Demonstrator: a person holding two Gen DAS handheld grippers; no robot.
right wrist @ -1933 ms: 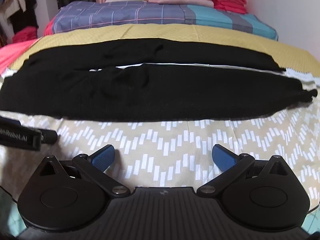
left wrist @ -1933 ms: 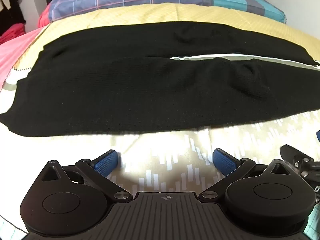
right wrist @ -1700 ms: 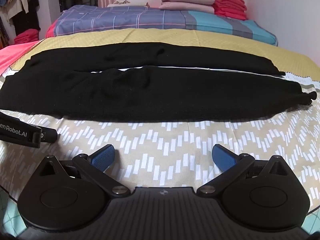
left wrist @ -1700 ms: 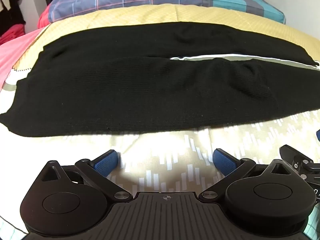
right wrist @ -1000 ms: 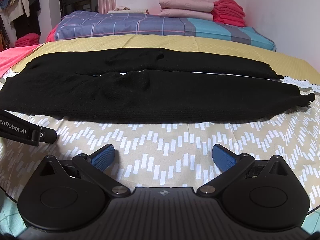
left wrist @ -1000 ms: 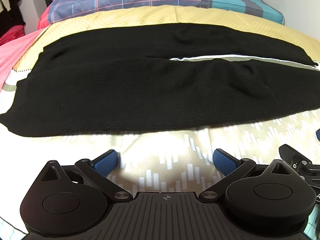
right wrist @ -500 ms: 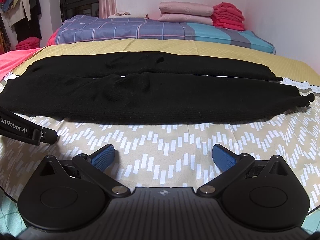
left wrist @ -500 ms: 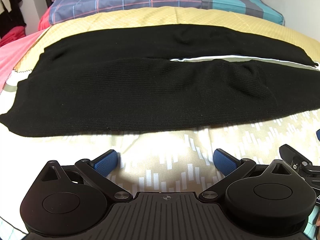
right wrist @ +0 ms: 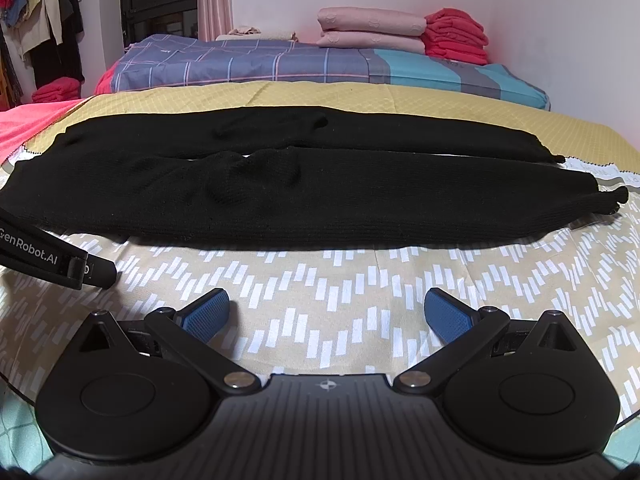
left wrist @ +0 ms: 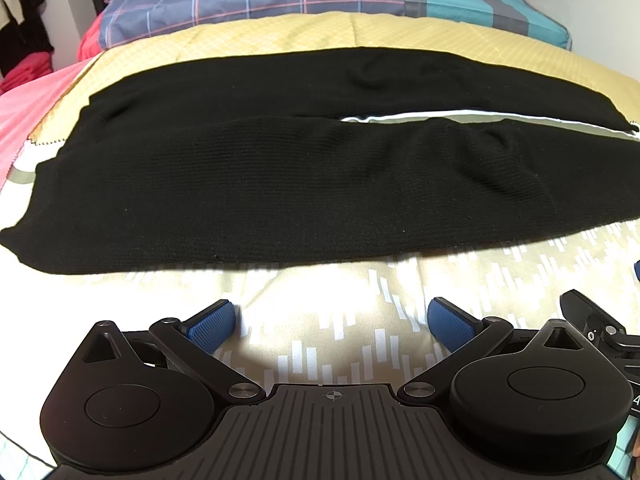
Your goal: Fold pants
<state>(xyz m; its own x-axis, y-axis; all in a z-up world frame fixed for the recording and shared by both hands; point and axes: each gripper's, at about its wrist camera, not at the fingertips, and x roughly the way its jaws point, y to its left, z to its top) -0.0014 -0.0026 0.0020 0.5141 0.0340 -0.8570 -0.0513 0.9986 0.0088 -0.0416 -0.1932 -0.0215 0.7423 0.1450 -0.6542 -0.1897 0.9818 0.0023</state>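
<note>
- Left wrist view looks across the bed (left wrist: pixel 328 344) at the black pants (left wrist: pixel 304 192), spread flat and unfolded on the patterned cover.
- The pants' long axis runs left to right across both views, square to the line along which each gripper points. The broad, undivided end, the waist I take it, is to the left; the two legs run off to the right with a pale sliver of bedding showing between them.
- The left gripper (left wrist: pixel 334 322) has its blue pads spread wide and grips nothing. It hangs over bare cover just short of the near hem, facing the waist half of the garment.
- The right gripper (right wrist: pixel 326 312) is spread wide and empty too. It faces the near leg, whose cuff (right wrist: pixel 612 200) lies off to the right.
- Both grippers are on the near side of the pants, apart from the cloth, with a strip of cover between pads and fabric. The left one is nearer the waist, the right one nearer the cuffs.
- The far leg lies beyond the near one, closer to the yellow blanket (right wrist: pixel 360 96) and the plaid bedding (right wrist: pixel 280 64).
- From this low angle I cannot tell whether the small bunched rise (right wrist: pixel 248 176) near the crotch is a wrinkle or a doubled layer.
</note>
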